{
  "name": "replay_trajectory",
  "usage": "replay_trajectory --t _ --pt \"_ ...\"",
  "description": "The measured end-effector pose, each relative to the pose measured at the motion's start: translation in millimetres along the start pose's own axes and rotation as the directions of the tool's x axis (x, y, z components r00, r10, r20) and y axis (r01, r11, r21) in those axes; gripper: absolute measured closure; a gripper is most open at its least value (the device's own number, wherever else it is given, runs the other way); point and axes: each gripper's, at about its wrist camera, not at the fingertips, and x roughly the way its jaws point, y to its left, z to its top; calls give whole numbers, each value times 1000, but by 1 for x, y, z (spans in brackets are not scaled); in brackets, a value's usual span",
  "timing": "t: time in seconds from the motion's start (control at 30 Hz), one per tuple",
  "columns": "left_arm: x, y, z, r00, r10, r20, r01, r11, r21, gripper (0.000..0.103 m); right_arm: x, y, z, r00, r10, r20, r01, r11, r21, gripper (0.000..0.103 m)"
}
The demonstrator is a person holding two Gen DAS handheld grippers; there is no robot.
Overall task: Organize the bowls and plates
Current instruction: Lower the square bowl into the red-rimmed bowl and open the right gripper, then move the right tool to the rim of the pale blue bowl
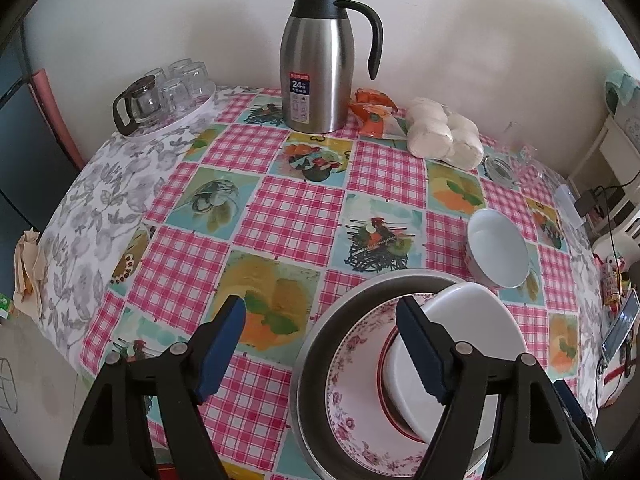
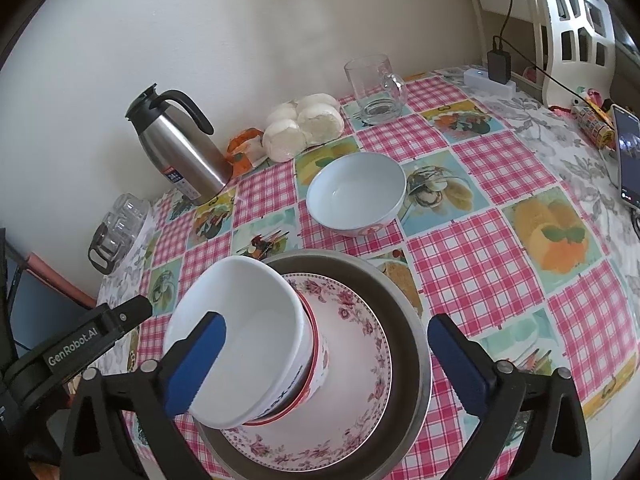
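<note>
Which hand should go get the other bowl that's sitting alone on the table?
Probably the right gripper. It is open, and the lone bowl sits straight ahead of it, beyond the metal plate. From the left gripper, also open, that bowl lies far off to the right.

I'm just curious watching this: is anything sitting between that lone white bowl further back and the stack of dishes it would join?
Nothing visible: only bare checked tablecloth lies between the lone bowl and the metal pan.
</note>
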Motion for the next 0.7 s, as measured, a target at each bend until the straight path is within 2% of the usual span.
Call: replay_trajectory --t 0.17,0.27,0.7 --pt "2 1 0 1000 -2 -2 2 1000 -15 24 0 -2 1 1000 -4 1 4 1000 2 0" --pt "4 1 0 1000 -6 -8 6 1000 -23 8 -1 -5 1 1000 -5 3 5 1000 5 0" --pt "4 -14 -4 1000 -18 -15 18 1000 -14 8 -4 -23 6 1000 -26 7 26 999 42 0"
